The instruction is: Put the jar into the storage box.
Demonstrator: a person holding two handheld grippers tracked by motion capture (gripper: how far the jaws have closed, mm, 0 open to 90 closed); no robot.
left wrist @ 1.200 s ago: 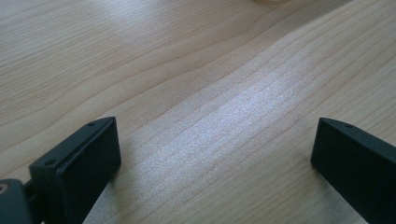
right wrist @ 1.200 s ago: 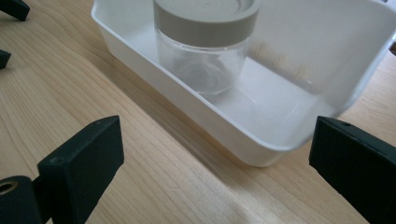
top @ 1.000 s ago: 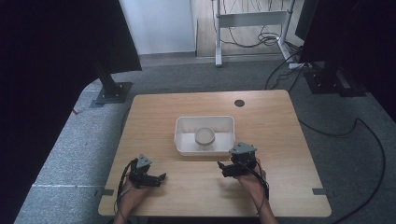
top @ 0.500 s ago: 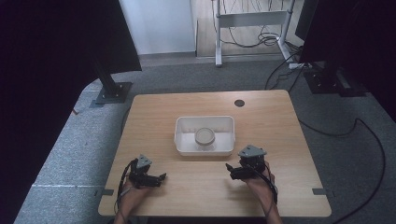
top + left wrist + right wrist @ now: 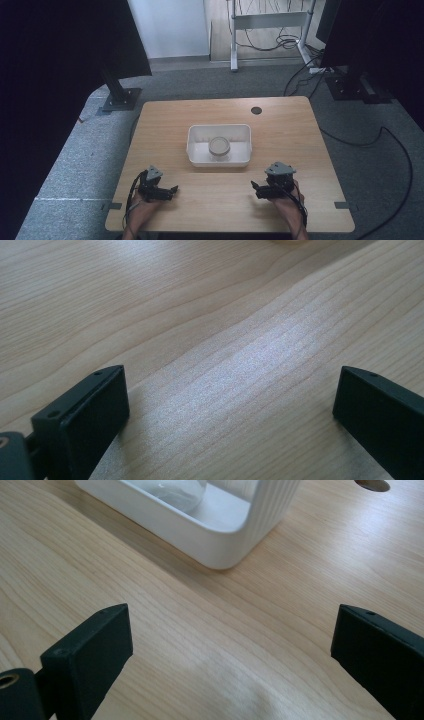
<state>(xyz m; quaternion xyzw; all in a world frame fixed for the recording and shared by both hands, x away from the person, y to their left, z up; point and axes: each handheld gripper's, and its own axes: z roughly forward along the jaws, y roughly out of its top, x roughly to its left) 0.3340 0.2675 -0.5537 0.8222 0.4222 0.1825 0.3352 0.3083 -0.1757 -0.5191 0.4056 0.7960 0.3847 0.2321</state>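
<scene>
A white rectangular tray (image 5: 219, 162) sits at the middle of the wooden table, with a round clear-looking jar or lid (image 5: 219, 146) inside it. My left gripper (image 5: 173, 190) rests near the front left of the table, its jaws wide open over bare wood (image 5: 230, 400). Near the front right, my right gripper (image 5: 254, 187) is also open with nothing between its jaws (image 5: 232, 640). In the right gripper view the tray's corner (image 5: 215, 535) lies just ahead, and the round object (image 5: 175, 492) shows inside it.
A dark cable hole (image 5: 256, 110) is set in the table's far side, also seen as a cable hole (image 5: 372, 484) beyond the tray. Black stands and cables are on the grey floor around the table. Bare wood lies between the two grippers.
My right gripper has drawn back from the tray, moving to the right and toward the table's near edge. The left gripper has stayed put.
</scene>
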